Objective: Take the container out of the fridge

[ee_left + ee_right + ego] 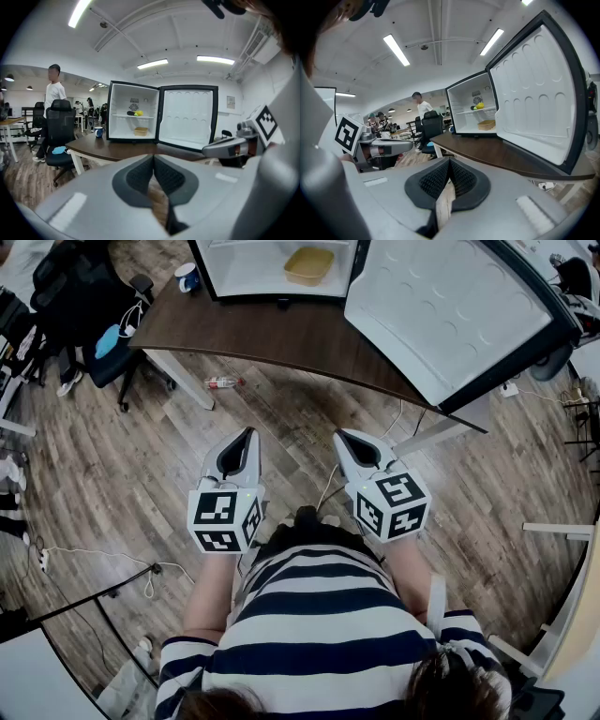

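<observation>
My way into the fridge (244,263) lies open: its door (448,313) stands swung wide to my right, bare counter (281,338) fronts the opening, and the mug (187,277) sits off to its left.

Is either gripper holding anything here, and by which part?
Nothing is held. The left gripper and the right gripper both have their jaws closed together, empty; the container sits untouched inside the open fridge.

Open-plan office: black swivel chairs (61,119), desks (11,122), people (377,120) grouped at further workstations, ceiling strip lights (152,63), wood-plank floor (89,465) throughout.
</observation>
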{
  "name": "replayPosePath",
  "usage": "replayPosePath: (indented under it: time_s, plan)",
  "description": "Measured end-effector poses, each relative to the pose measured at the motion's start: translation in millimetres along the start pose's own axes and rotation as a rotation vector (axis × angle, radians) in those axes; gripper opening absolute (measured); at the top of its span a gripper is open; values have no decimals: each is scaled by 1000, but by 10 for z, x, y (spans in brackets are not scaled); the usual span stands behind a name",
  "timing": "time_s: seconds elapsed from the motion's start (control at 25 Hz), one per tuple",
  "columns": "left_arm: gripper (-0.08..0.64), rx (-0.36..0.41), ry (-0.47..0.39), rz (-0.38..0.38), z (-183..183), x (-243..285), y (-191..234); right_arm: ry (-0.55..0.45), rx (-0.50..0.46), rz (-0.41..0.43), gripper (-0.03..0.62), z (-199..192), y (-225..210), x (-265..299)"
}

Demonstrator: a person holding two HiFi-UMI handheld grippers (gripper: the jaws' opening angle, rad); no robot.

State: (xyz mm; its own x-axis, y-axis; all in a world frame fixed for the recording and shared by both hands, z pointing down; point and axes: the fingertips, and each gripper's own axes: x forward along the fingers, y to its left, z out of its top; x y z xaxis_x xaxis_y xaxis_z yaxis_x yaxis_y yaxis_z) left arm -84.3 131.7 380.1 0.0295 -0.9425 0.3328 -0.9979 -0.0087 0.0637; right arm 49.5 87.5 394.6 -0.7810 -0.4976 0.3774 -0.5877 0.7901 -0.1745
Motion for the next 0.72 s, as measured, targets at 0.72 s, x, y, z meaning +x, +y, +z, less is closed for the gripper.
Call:
replayPosePath:
  time_s: [0.72]
  plan:
    - [0,-3,-49,72,41,1,-102,-41,103,-90,-6,-51,-522,-253]
